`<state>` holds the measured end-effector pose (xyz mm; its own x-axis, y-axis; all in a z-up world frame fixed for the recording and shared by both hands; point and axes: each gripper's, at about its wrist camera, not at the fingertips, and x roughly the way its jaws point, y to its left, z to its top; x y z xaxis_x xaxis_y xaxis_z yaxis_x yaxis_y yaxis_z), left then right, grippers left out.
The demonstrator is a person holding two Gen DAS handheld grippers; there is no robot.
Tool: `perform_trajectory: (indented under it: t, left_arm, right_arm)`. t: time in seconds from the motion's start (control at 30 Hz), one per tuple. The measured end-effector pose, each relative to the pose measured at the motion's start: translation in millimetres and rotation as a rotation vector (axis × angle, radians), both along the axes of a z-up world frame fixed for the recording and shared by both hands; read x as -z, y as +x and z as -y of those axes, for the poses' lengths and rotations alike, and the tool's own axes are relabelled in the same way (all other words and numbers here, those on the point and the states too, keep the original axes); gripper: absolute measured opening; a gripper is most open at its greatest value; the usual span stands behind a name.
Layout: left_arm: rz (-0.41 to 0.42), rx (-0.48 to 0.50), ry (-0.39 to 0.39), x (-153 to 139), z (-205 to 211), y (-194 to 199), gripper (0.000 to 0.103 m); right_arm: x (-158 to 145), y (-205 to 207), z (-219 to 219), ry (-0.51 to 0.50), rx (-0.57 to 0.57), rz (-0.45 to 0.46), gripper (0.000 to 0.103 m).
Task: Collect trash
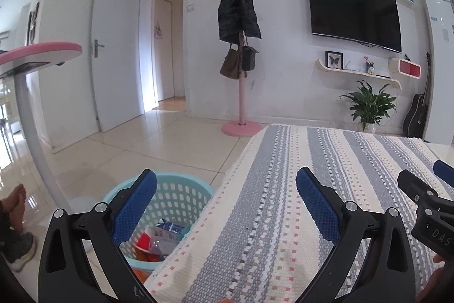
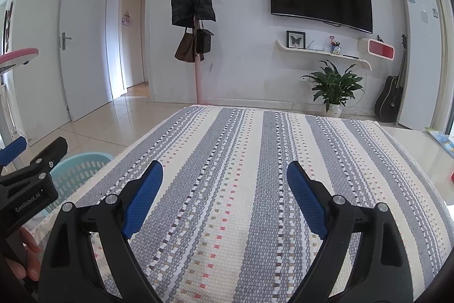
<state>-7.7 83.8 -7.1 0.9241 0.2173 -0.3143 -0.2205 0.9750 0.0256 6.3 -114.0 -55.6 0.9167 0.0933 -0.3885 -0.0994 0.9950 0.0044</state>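
Observation:
A light blue perforated basket (image 1: 176,196) stands on the floor at the table's left edge, with cartons and wrappers (image 1: 161,239) inside it. My left gripper (image 1: 227,178) hangs open, one finger over the basket and the other over the striped tablecloth (image 1: 283,189), with nothing between its pads. My right gripper (image 2: 225,169) is open above the middle of the tablecloth (image 2: 241,146), also holding nothing. The basket's rim (image 2: 82,163) shows at the left of the right wrist view. No loose trash shows on the cloth.
A pink coat stand (image 1: 241,93) with a dark jacket and bags rises beyond the table. A pink-topped stand (image 1: 37,53) and a person's foot (image 1: 17,198) are at the left. A potted plant (image 1: 369,107), a guitar (image 1: 420,107) and a wall television (image 1: 354,13) lie further back.

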Motion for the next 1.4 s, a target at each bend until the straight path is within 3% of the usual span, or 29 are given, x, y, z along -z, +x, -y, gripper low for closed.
perform_trajectory:
  t: [1.4]
  left_arm:
    - [-0.023, 0.004, 0.006, 4.9, 2.0, 2.2, 0.095]
  right_arm:
    - [2.0, 1.7, -0.5, -0.002, -0.018, -0.011, 0.085]
